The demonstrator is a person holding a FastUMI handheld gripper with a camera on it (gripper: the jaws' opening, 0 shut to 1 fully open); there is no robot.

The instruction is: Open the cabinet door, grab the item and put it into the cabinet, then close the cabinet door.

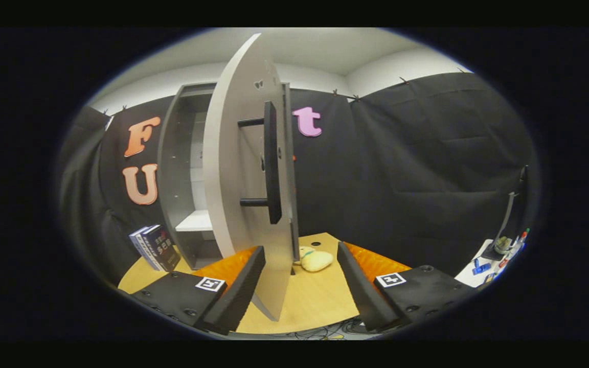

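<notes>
Cabinet door (246, 168) stands swung open, edge-on between the spread fingers of the gripper (299, 286), its lower corner near the left finger, touching neither as far as shows. Its dark bar handle (272, 162) sits above them. The jaws are wide, holding nothing. A pale soft item (316, 260) lies on the wooden table (315, 306) just ahead, right of the door. Behind stands the grey cabinet (187, 174), books (155, 248) leaning beside it.

Even overhead light, sharp focus, strong fisheye bending toward the edges.
</notes>
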